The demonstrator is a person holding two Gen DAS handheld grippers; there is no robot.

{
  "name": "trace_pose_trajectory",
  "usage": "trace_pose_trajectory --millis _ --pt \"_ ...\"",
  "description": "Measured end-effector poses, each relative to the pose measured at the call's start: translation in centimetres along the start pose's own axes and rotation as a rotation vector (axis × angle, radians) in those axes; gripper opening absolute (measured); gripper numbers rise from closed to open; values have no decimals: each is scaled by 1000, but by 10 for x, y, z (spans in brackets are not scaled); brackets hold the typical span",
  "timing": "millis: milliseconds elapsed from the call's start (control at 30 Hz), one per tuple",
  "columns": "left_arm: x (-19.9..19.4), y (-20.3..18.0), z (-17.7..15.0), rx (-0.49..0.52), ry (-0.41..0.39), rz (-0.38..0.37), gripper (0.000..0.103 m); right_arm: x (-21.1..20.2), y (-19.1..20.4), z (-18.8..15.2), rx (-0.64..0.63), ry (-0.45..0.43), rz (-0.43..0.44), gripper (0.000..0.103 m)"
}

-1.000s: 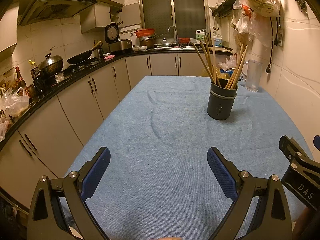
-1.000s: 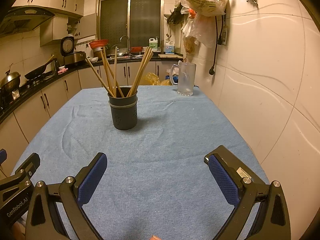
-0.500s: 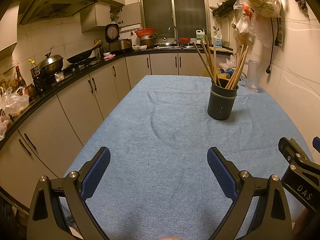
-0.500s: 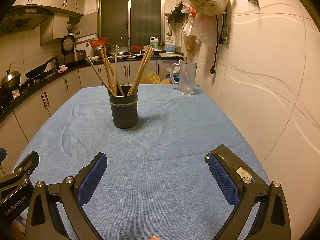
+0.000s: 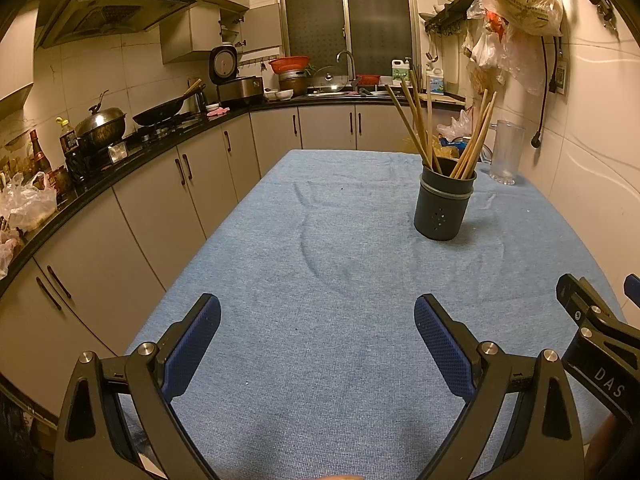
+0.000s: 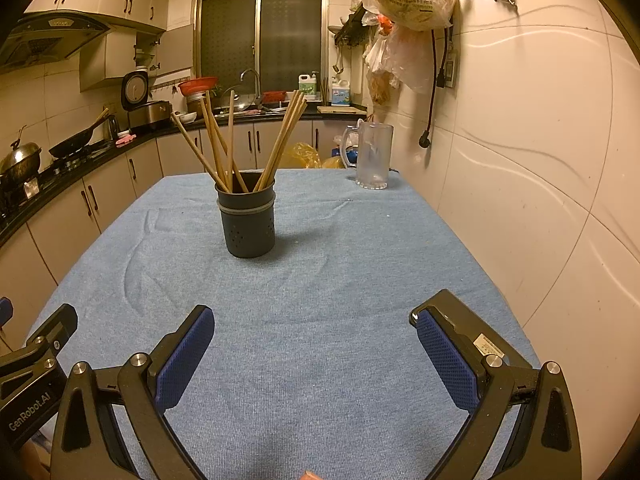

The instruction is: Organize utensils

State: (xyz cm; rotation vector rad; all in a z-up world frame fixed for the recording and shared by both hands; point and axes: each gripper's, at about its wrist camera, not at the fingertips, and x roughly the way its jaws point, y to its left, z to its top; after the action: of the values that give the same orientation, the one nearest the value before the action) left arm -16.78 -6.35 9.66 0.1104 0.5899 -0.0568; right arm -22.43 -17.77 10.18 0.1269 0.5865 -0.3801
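Left gripper (image 5: 316, 324): black two-finger frame with blue textured pads, jaws spread wide, nothing between them. It hangs above the near end of the table, pointing along its length. Right gripper (image 6: 312, 332): same build, jaws equally wide, also empty, level with the left gripper and beside it. Each unit shows only partly at the edge of the other's view.

Blue woven tablecloth (image 6: 320, 280): it covers the whole table. The stretch between the grippers and the holder is bare, with shallow creases on the left half. The left table edge borders an aisle in front of beige lower cabinets (image 5: 160, 208); the right edge lies close to the white tiled wall (image 6: 540, 180).

Dark grey cylindrical utensil holder (image 6: 250, 220): it stands upright past mid-table, well apart from both grippers. Long wooden chopsticks (image 6: 228, 144) stand in it, fanned out to left and right; their lower ends are hidden inside the holder.

Clear plastic jug with handle (image 6: 372, 156): it stands at the far right corner of the table, near the wall.

Beyond the far table edge, yellowish bags are cut off from view; their contents are probably not identifiable from here.
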Motion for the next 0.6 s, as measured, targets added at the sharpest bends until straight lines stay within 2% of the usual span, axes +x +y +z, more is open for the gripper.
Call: trace_pose_trajectory --millis 600 --pt "0 -1 0 -3 2 0 97 1 0 1 1 4 2 103"
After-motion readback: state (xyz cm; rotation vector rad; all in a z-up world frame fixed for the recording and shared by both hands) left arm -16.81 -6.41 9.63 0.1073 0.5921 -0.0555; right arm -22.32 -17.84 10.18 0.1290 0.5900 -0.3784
